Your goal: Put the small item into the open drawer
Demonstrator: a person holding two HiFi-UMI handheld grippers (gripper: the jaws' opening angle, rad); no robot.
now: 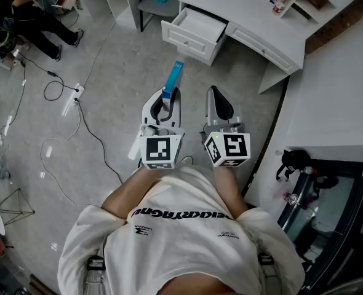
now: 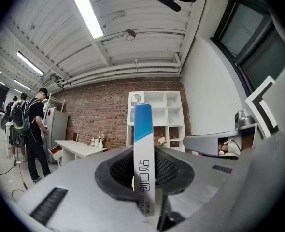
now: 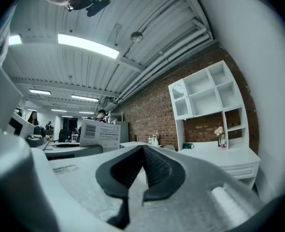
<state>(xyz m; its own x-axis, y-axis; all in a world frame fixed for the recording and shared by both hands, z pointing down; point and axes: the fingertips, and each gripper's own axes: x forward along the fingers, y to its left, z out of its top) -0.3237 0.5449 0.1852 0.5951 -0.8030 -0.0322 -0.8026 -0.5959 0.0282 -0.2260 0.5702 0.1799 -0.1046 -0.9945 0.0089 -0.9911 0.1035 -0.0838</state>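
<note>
In the left gripper view, the left gripper [image 2: 143,164] is clamped on a slim blue-and-white box [image 2: 143,144] that stands upright between its pads. Only the head view shows the open drawer [image 1: 194,32] of the white desk [image 1: 255,11], well ahead. The right gripper [image 3: 142,170] has its jaws together, seemingly with nothing between them.

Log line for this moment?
left gripper: shut on box | right gripper: shut, empty | drawer: open, box not in yet
</note>
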